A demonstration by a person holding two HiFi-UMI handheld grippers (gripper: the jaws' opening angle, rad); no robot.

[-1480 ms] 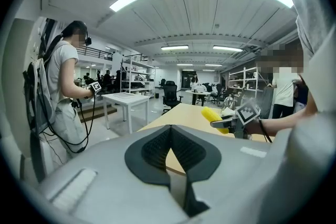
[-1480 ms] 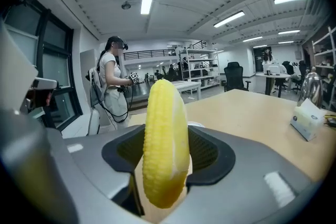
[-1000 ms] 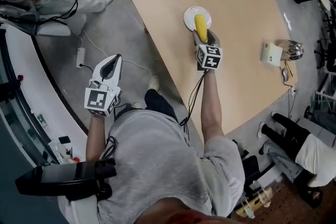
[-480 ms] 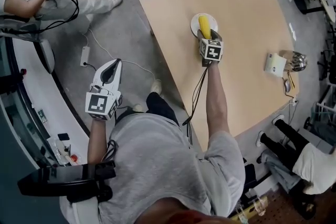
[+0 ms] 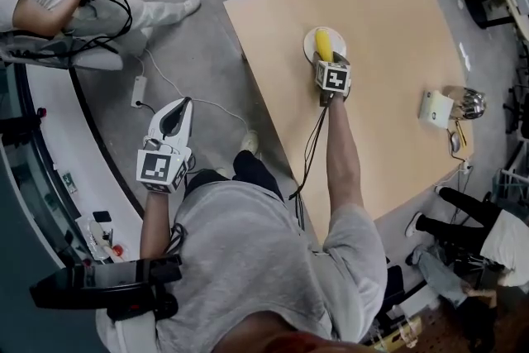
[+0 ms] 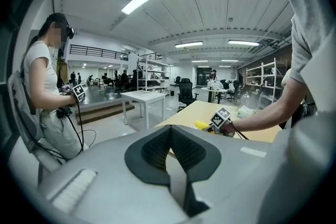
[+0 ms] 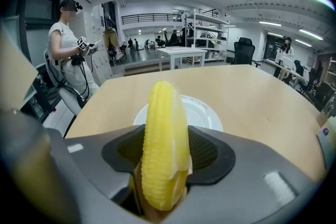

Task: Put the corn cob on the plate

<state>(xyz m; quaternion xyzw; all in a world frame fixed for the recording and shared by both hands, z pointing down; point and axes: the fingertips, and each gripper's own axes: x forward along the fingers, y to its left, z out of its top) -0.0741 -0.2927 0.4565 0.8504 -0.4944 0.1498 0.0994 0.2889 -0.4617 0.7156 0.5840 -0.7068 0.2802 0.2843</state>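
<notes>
Right gripper (image 7: 167, 157) is clamped tight on the corn cob (image 7: 164, 134), which pokes out past the jaw tips, right over the white plate (image 7: 206, 113) on the table (image 7: 252, 89). Left gripper (image 6: 170, 152) hangs off the table, jaws pressed together.

Corn cob over the plate on the counter.
The right gripper (image 5: 328, 59) is holding the corn cob (image 5: 324, 45) over the plate (image 5: 309, 44), which is sitting toward the far left of the counter (image 5: 388, 29). A small box (image 5: 435, 107) is lying well to the right. The left gripper (image 5: 179, 105) is hanging left of the counter, over the floor (image 5: 190, 45).
</notes>
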